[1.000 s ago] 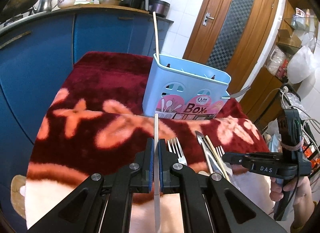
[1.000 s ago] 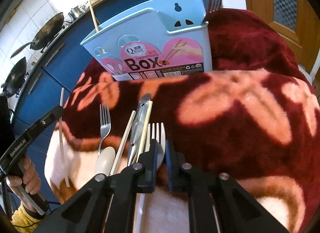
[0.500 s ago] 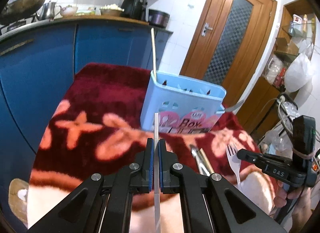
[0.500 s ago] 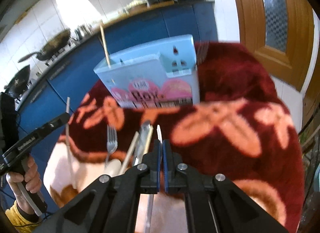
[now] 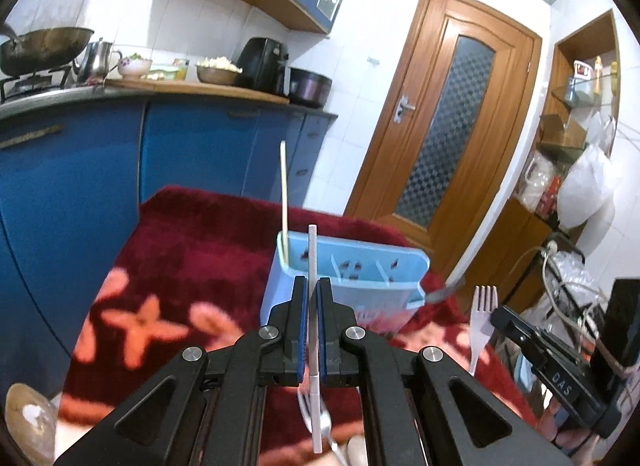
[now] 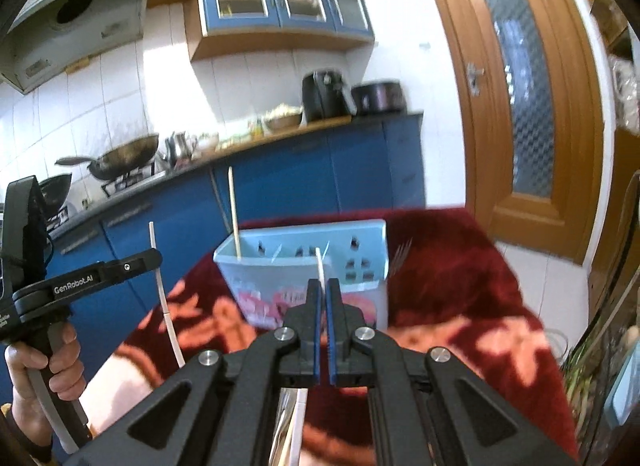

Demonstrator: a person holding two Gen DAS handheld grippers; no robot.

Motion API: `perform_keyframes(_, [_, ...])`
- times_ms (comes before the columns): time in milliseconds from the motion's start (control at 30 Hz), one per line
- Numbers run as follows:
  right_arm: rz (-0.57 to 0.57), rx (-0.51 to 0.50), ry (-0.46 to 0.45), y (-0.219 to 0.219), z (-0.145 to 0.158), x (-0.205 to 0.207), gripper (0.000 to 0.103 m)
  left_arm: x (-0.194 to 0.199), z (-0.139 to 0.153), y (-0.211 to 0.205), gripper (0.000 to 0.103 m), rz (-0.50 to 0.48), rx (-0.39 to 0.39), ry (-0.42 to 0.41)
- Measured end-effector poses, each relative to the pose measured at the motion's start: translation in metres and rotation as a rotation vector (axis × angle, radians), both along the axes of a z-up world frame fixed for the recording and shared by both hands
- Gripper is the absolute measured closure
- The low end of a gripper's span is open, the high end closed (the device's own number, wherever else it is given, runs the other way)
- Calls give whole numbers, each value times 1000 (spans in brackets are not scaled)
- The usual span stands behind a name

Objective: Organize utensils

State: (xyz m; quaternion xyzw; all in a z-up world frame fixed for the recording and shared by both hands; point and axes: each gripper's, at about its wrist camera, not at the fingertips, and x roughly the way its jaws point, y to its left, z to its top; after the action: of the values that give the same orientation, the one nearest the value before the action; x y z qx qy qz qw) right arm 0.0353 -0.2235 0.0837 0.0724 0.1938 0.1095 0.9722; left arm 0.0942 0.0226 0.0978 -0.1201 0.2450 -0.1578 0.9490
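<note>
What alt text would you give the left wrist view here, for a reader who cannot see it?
The left gripper is shut on a white chopstick, held upright before a light blue utensil box on a red flowered blanket. A wooden chopstick already stands in the box; at right, the right gripper holds a white fork.

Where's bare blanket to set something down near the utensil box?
Free: the red blanket left of the blue utensil box, and right of it beyond the metal fork at its side. Crowded: the near edge, where loose cutlery lies.
</note>
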Motion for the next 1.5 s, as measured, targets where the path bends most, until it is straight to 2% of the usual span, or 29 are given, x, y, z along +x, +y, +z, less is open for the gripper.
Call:
perform_keyframes(167, [-28,1,-66,-4,13,8,100,18,24,-2,99,24,-12,-52])
perform_keyframes(367, [-35,-10,-87,-9,21,29,100,42,52,-6,99,71,14,-149])
perform_keyframes(600, [-55,-8,-128,-12,28,49,100,68,64,-14,99,134,51,-228])
perform_keyframes(733, [-86,0,-178,-15,36,57,100,81,60,-21,99,147,52,-243])
perform_keyframes(900, [-139,2,-242,-16,44,72,100,95,41,-29,99,149,63,-237])
perform_keyframes(1133, [-183,-54,-288,-6,32,97,100,106,14,-33,99,133,58,-189])
perform_keyframes(1500, [-141,-119,-233,1,4,108,99,103,-8,-42,99,88,97,-162])
